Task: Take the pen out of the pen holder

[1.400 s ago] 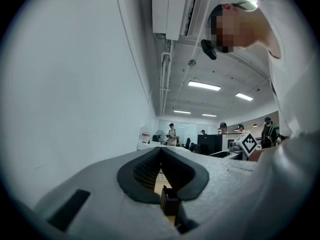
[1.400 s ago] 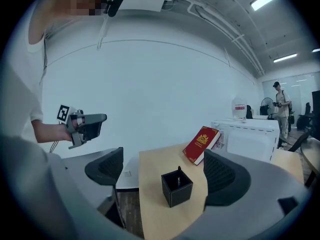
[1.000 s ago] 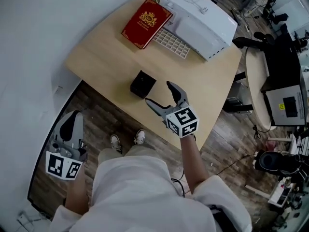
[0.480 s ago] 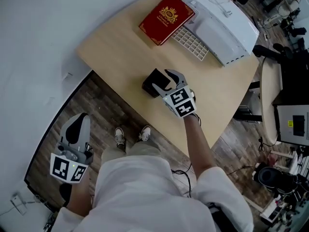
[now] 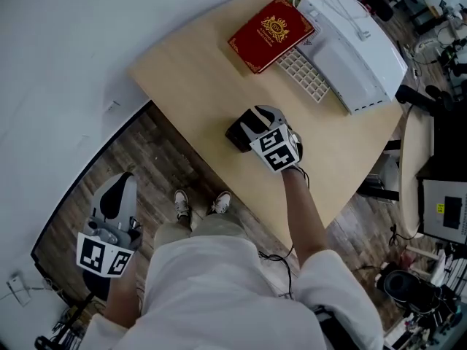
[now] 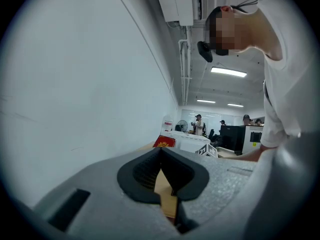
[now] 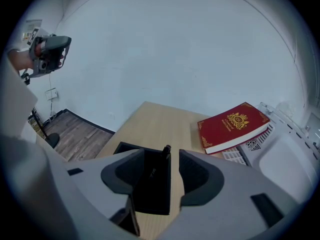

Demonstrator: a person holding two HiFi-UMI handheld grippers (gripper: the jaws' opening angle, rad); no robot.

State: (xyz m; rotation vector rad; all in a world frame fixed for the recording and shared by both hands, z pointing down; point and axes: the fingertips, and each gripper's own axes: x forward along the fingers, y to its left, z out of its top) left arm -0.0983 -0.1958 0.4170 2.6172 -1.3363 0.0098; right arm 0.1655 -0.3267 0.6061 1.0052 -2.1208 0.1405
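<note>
- The right gripper [image 5: 257, 119] hangs over the pen holder [image 5: 238, 133], tilted downward. Its jaws have just been closing and stand partly apart.
- In the right gripper view the pen [image 7: 166, 151] rises in the gap between the two pads. Neither pad presses on it.
- The pen is inside the black square holder, close to the holder's 3 o'clock wall. Its long axis is close to upright, and its top end sticks out above the rim toward 12 o'clock.
- The left gripper [image 6: 160, 150] has its jaw tips together on nothing. In the head view it sits low at 8 o'clock, over the wooden floor [image 5: 146, 166] beside the person's leg.
- The holder stands on the light wooden table [image 5: 190, 86], near the edge closest to the person.
- A red book [image 5: 271, 33] lies at 1 o'clock from the holder, well apart. A white machine [image 5: 357, 49] sits farther out at 2 o'clock.
- A second ago the right gripper hovered at 5 o'clock of the holder, clear of it, with its jaws spread wide. Now it covers much of the holder. The left gripper is about where it was.
</note>
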